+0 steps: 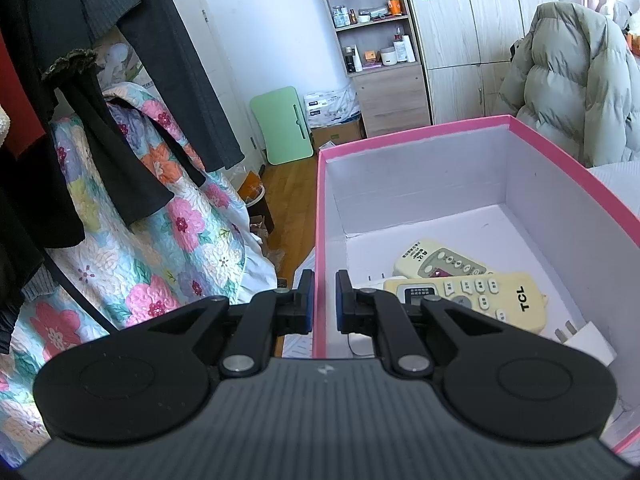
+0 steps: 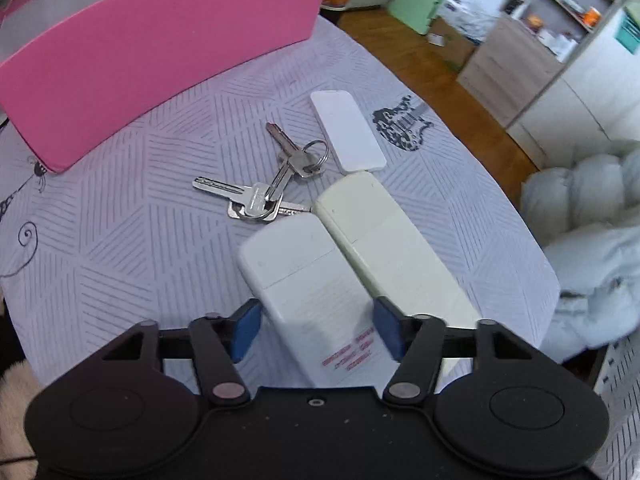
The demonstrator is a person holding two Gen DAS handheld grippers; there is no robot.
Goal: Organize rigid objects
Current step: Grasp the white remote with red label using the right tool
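Steadying the pink box (image 1: 520,128), the left claw (image 1: 323,300) pinches its near wall so it won't slide. The right claw (image 2: 316,330) stands spread around a white remote (image 2: 304,272), ready to lift it in.

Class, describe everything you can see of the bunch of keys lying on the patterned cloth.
The bunch of keys looks like silvery metal: several flat keys joined by split rings, fanned out in different directions. It lies flat on the grey line-patterned cloth, in front of the pink box. One blade tip reaches the cream remote, and a ring lies against the small white remote. Neither gripper touches it.
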